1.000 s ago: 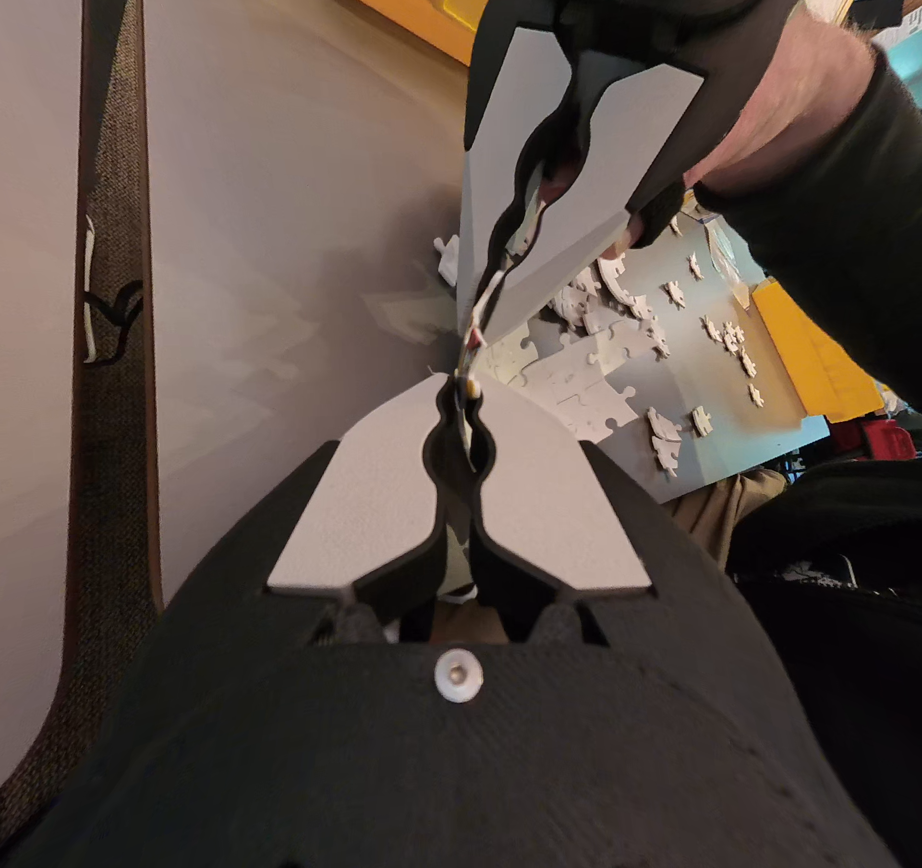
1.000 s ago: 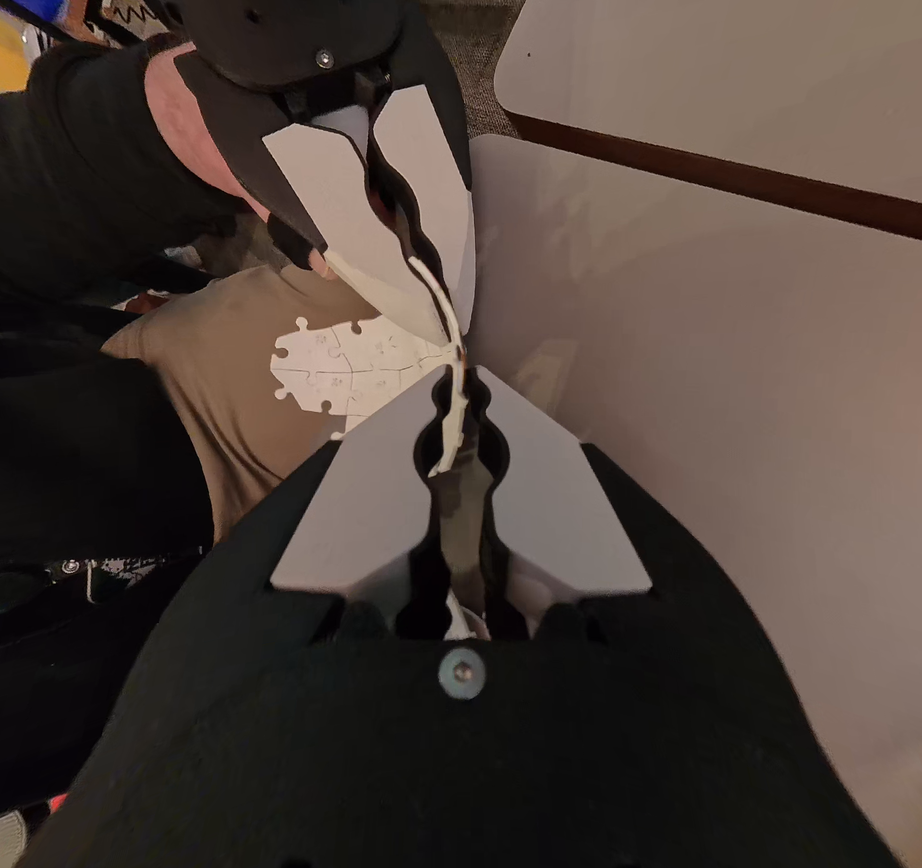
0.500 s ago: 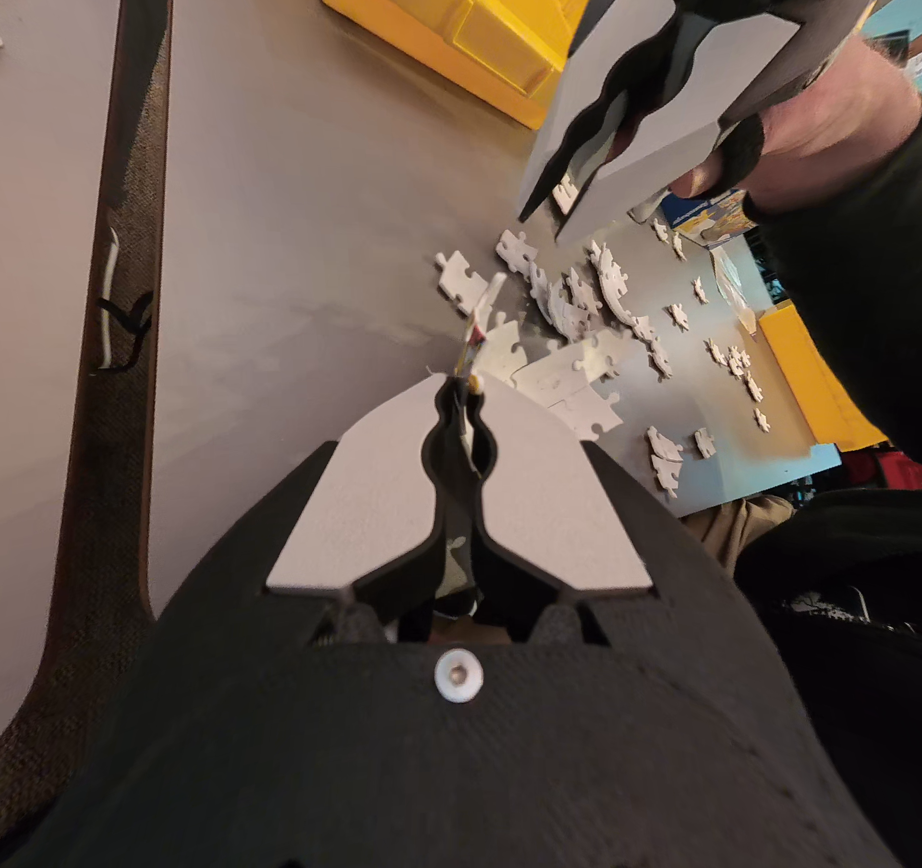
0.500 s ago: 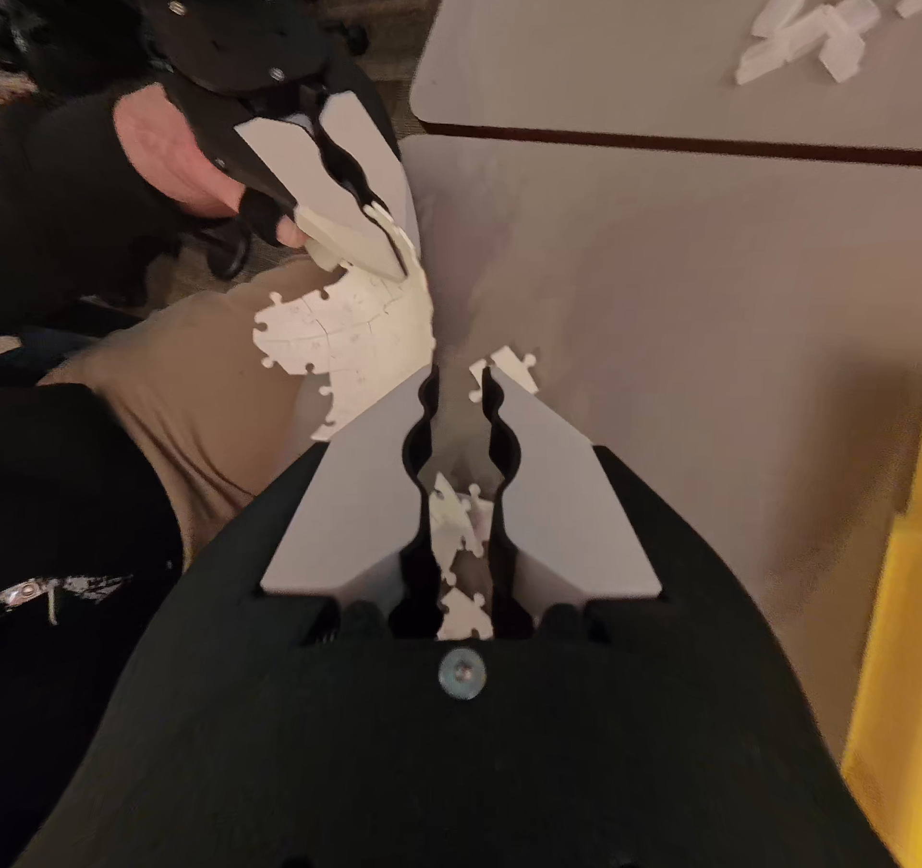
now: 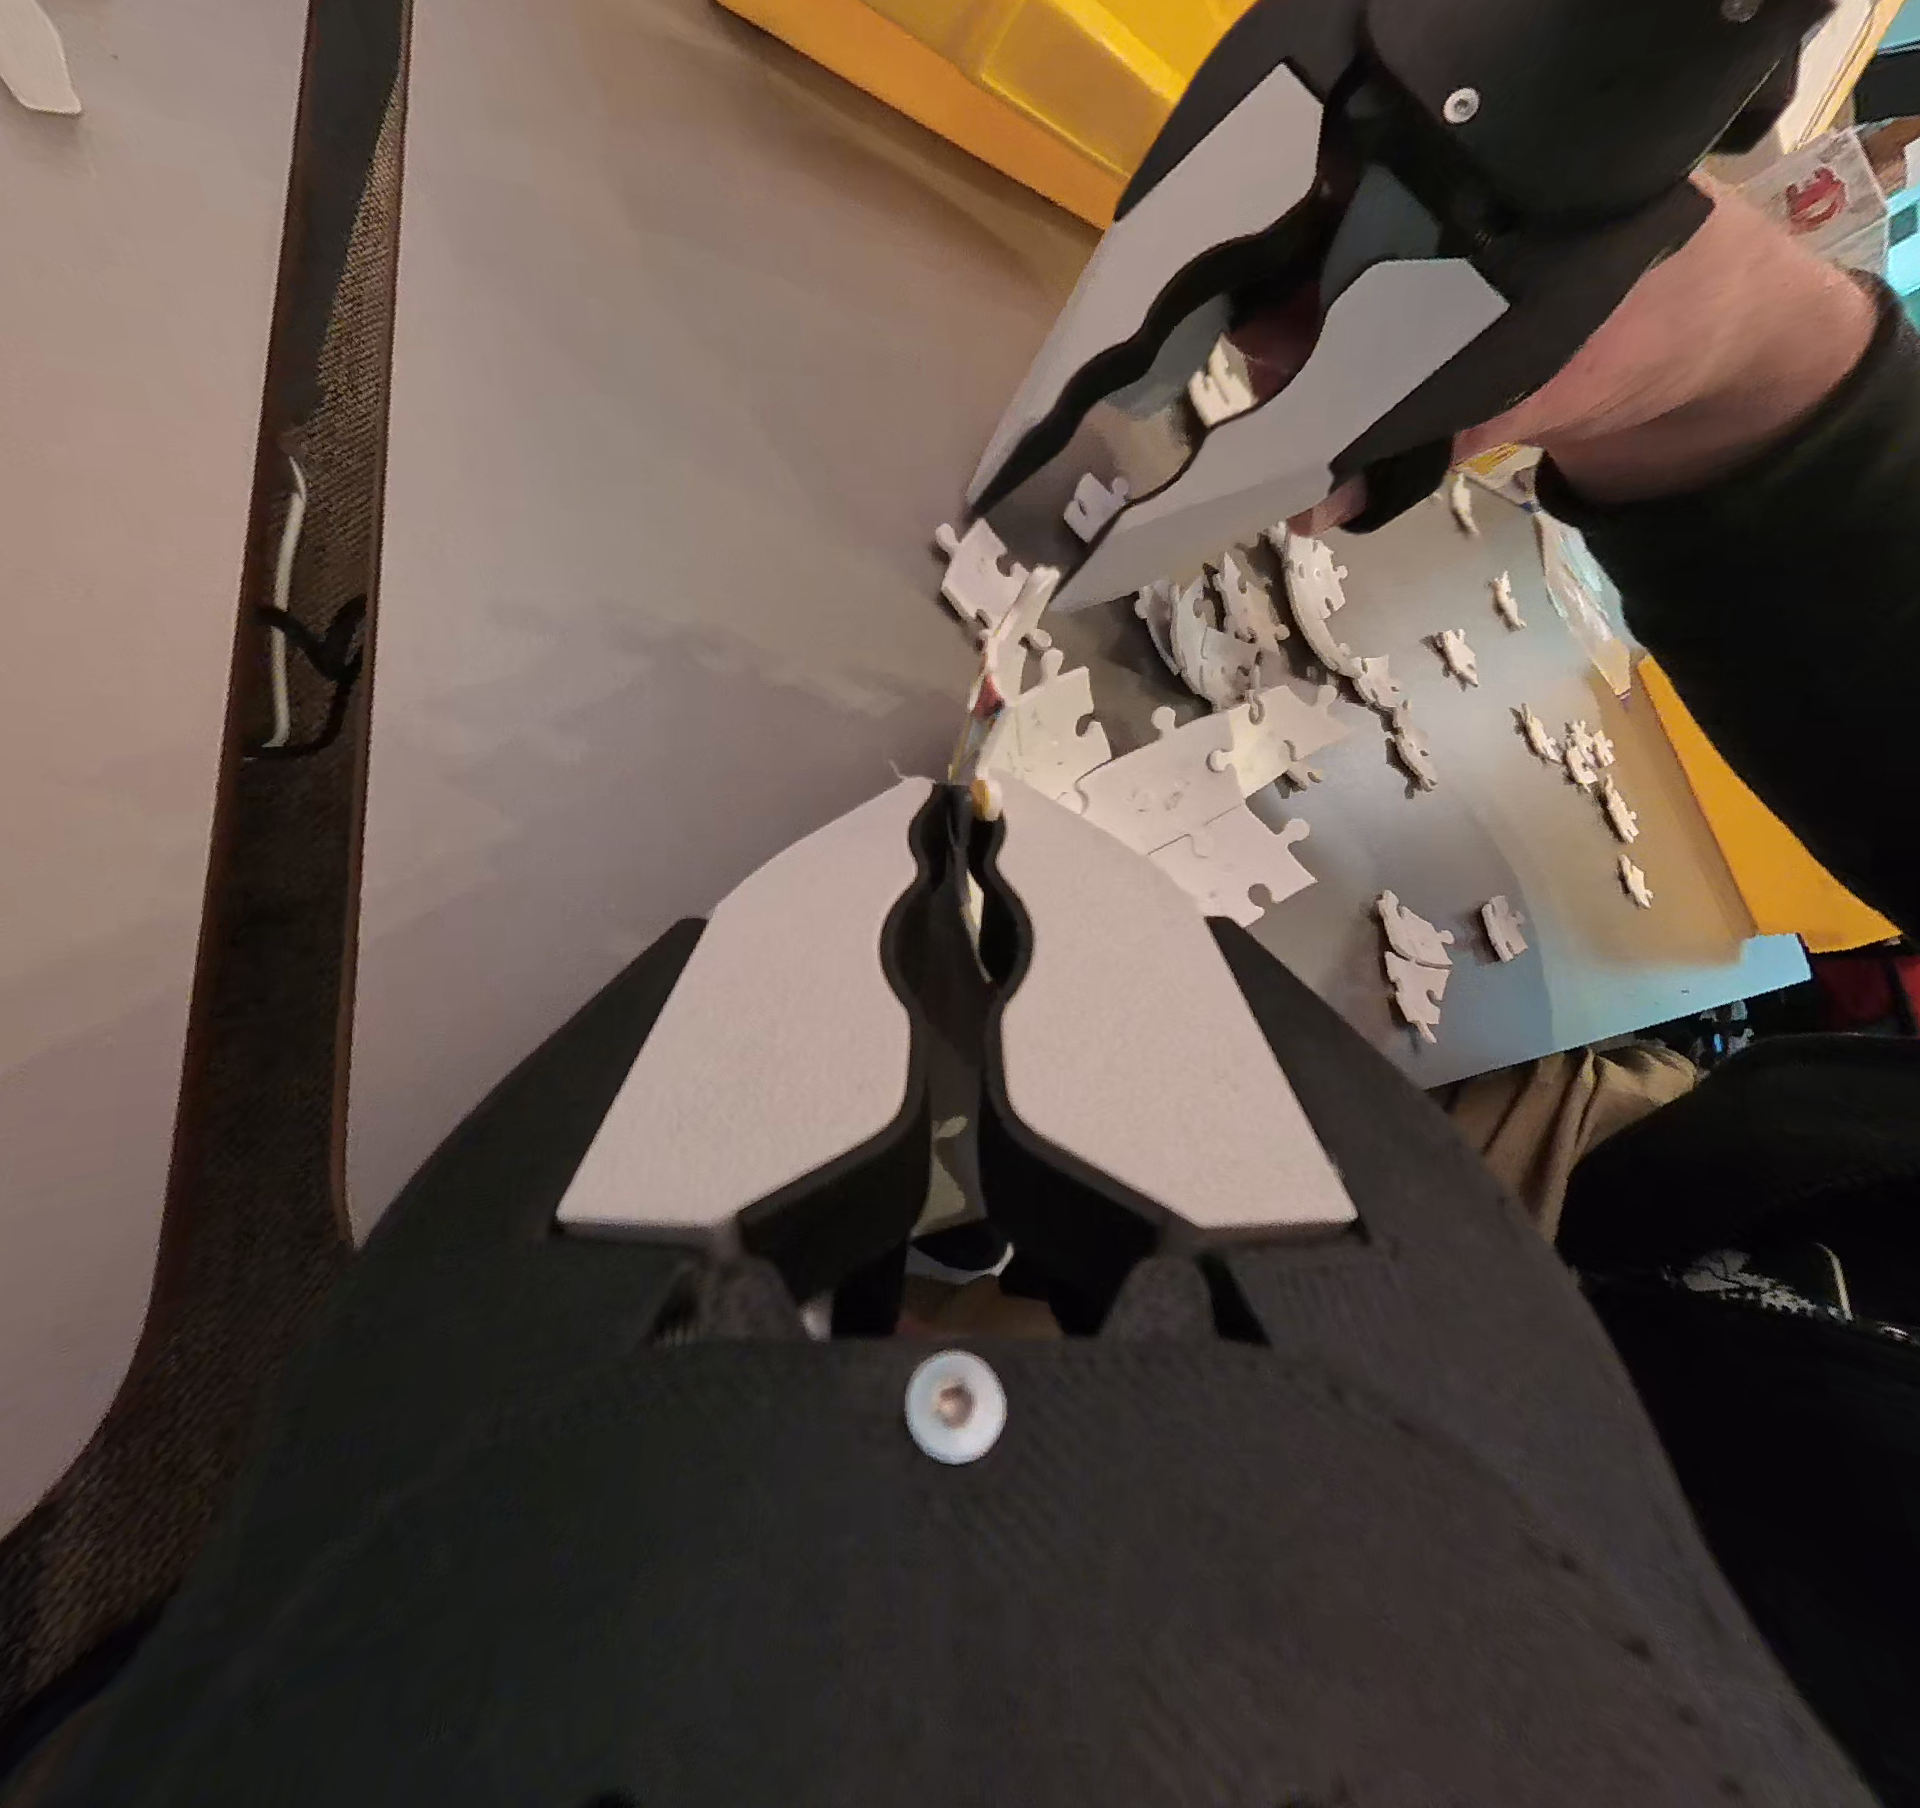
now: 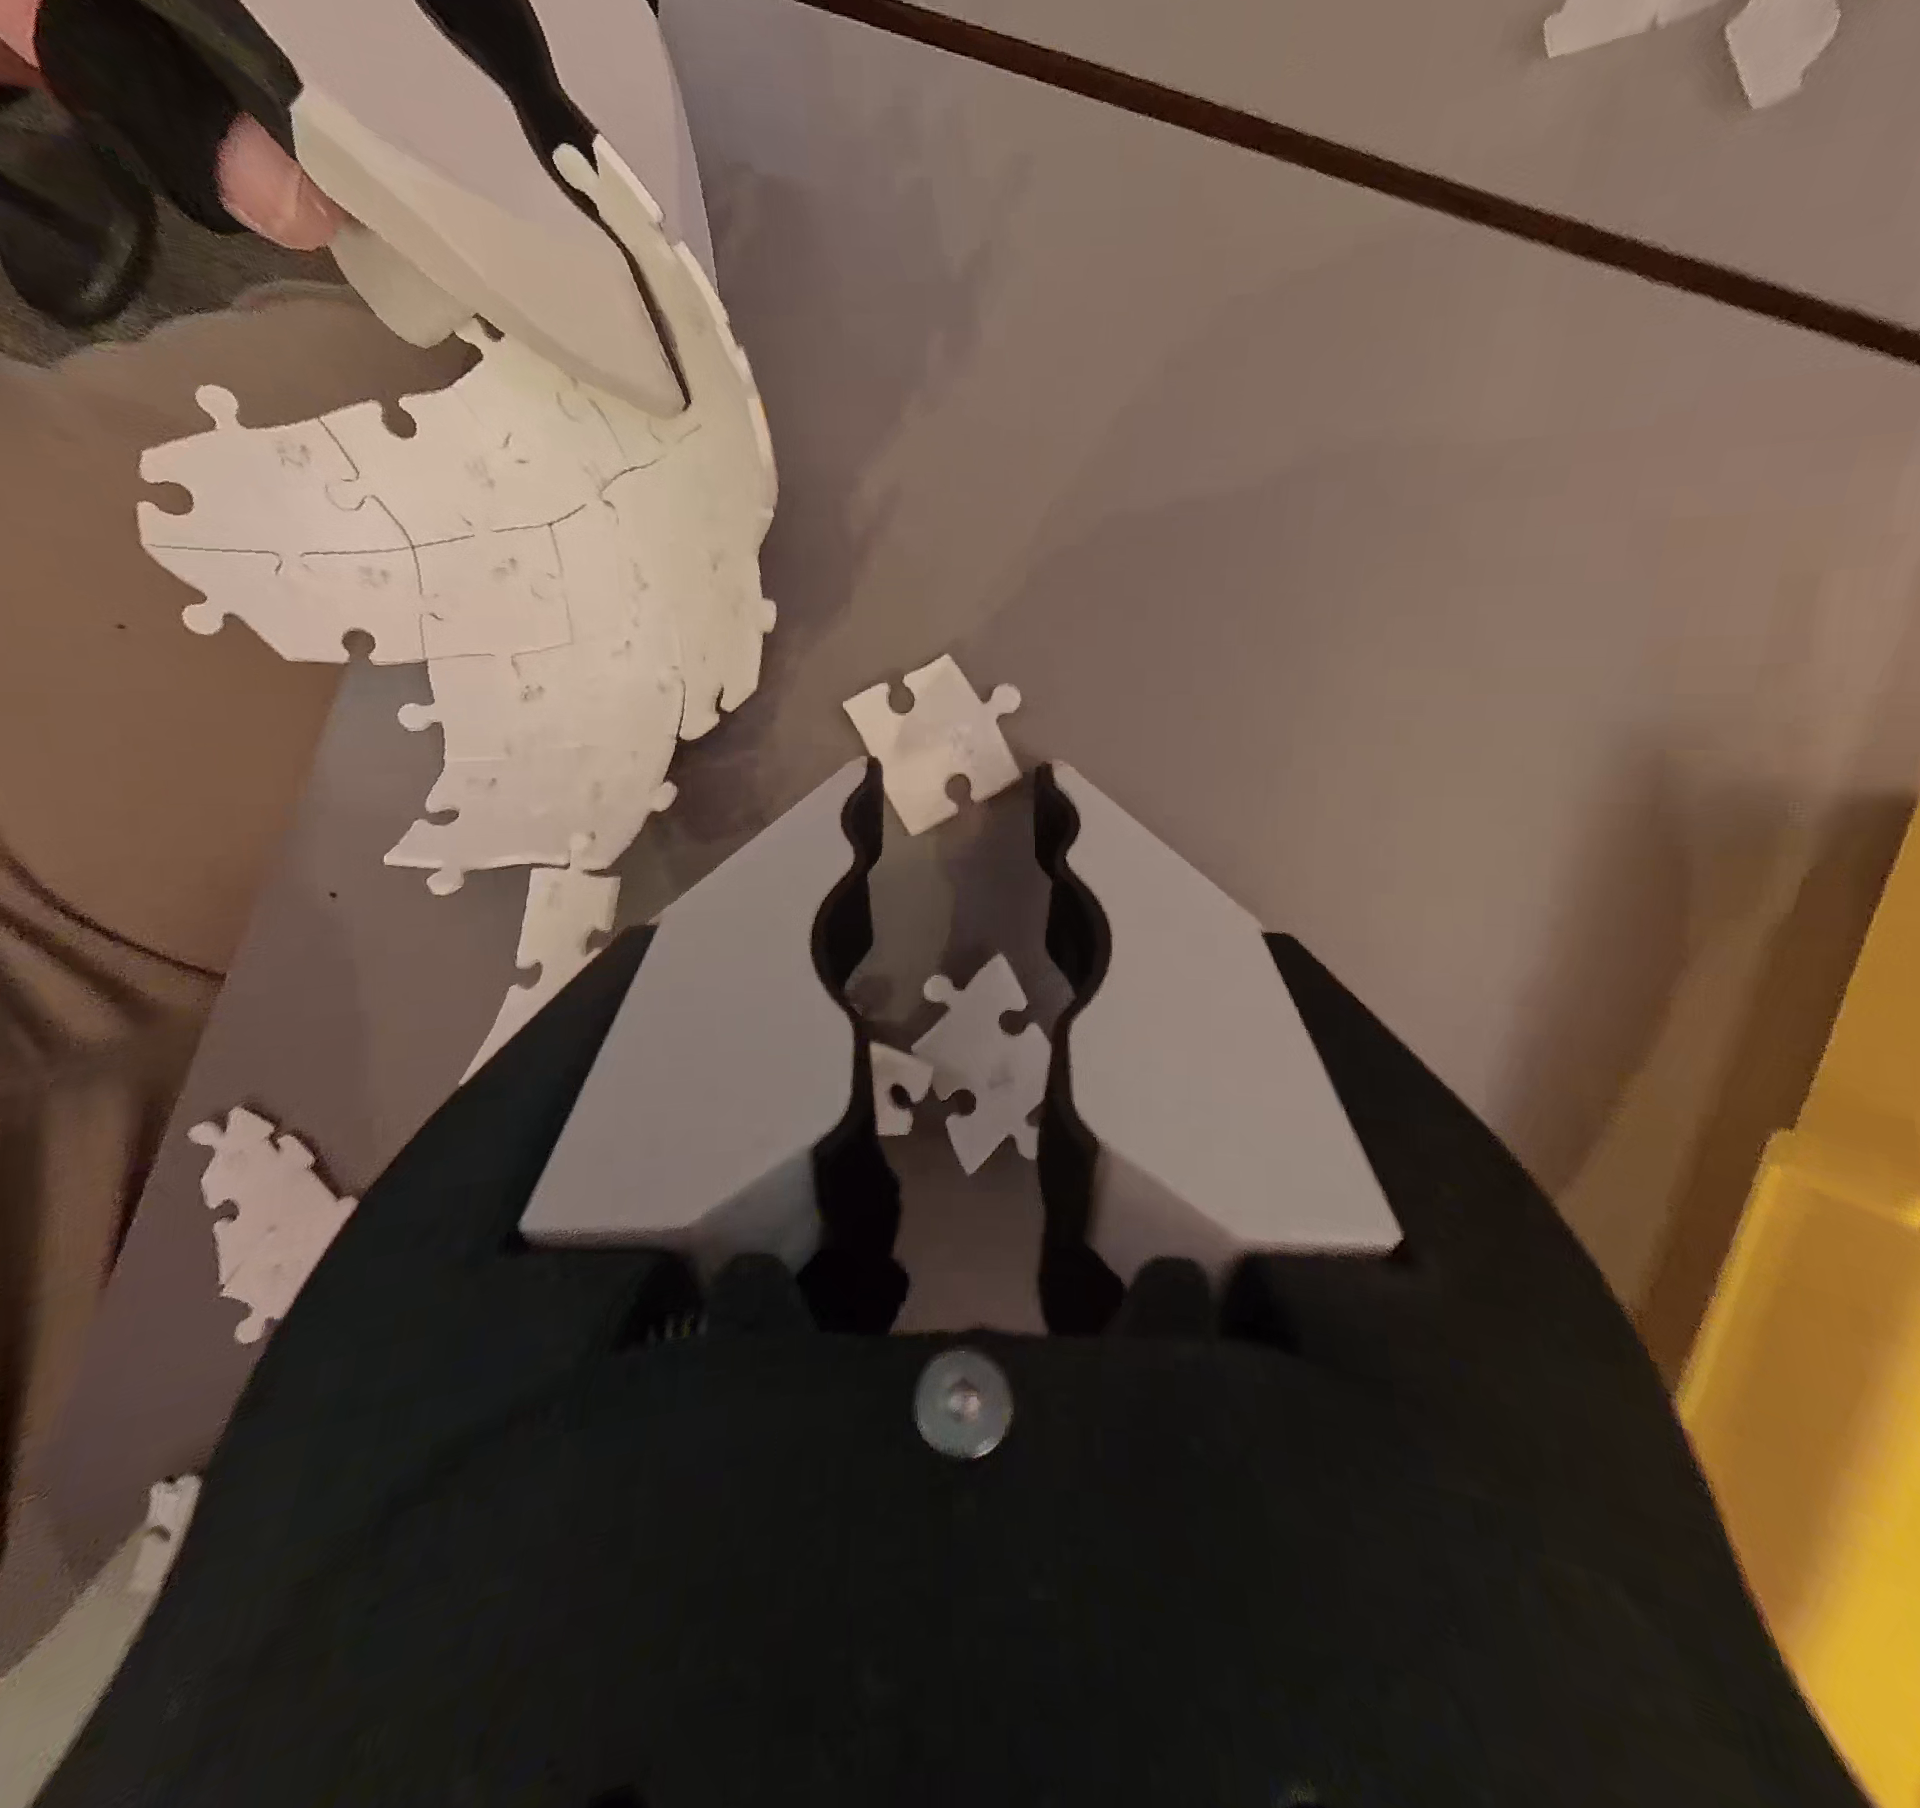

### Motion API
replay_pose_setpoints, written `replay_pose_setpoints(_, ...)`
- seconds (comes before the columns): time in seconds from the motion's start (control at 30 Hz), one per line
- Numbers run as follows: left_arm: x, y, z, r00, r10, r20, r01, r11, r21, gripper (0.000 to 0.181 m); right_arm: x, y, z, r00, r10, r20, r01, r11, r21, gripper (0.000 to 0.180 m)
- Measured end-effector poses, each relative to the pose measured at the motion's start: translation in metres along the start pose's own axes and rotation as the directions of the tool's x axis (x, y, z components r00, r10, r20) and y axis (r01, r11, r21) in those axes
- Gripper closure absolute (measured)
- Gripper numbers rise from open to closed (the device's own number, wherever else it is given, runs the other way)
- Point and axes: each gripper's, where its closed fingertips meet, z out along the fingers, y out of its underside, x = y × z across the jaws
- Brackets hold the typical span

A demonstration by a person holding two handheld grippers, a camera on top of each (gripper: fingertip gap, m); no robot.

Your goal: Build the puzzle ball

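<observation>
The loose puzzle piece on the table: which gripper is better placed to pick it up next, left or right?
Probably the right gripper. It is open and empty, with the loose piece lying just ahead of its fingertips. The left gripper is shut on the assembled curved section, so it is not free.

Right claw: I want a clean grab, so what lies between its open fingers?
In the right wrist view, a loose white puzzle piece on the grey table shows between the right claw fingers, unclamped.

Your table (image 6: 1351,511): smooth, matt grey
Your puzzle pieces (image 6: 940,740): matt white (card-like)
Your bin (image 5: 987,23): glossy yellow plastic
</observation>
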Motion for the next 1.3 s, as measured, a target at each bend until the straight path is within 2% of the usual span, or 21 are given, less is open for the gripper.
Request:
replay_pose_setpoints(0.17,0.000,-0.001,-0.001,1.000,0.002,-0.002,-0.002,1.000,-0.003,0.178,0.004,-0.008,0.002,0.991,-0.129,-0.021,0.127,0.990,-0.068,0.148)
replay_pose_setpoints(0.27,0.000,0.000,0.000,1.000,0.003,-0.007,-0.003,1.000,-0.007,0.178,0.005,-0.009,0.008,0.980,-0.199,0.014,0.199,0.970,-0.138,0.146)
replay_pose_setpoints(0.37,0.000,0.000,0.000,1.000,0.005,-0.007,-0.005,1.000,-0.008,0.178,0.009,-0.008,0.008,0.974,-0.228,0.023,0.228,0.956,-0.186,0.158)
replay_pose_setpoints(0.43,-0.001,0.000,0.000,1.000,0.005,-0.007,-0.005,1.000,-0.009,0.178,0.003,-0.007,0.009,0.974,-0.218,0.059,0.225,0.960,-0.169,0.165)
replay_pose_setpoints(0.57,-0.001,0.000,0.000,1.000,0.001,-0.008,-0.001,1.000,-0.011,0.178,0.005,-0.005,0.007,0.992,-0.123,0.028,0.126,0.985,-0.120,0.180)
replay_pose_setpoints(0.7,0.000,0.001,0.001,1.000,-0.003,-0.007,0.003,1.000,-0.015,0.178,0.006,0.000,0.003,0.997,0.068,-0.049,-0.071,0.995,-0.066,0.180)
replay_pose_setpoints(0.83,0.003,0.004,0.003,1.000,-0.017,0.001,0.017,0.999,-0.028,0.178,0.000,0.005,0.002,0.982,0.169,-0.082,-0.171,0.985,-0.026,0.180)
replay_pose_setpoints(1.07,0.009,0.011,0.005,0.997,-0.064,0.035,0.066,0.997,-0.052,0.178,0.001,0.006,0.001,0.944,0.290,-0.160,-0.285,0.957,0.052,0.180)
replay_pose_setpoints(1.3,0.009,0.013,0.011,0.994,-0.085,0.076,0.090,0.993,-0.071,0.176,-0.012,0.005,0.003,0.943,0.306,-0.129,-0.299,0.951,0.075,0.178)
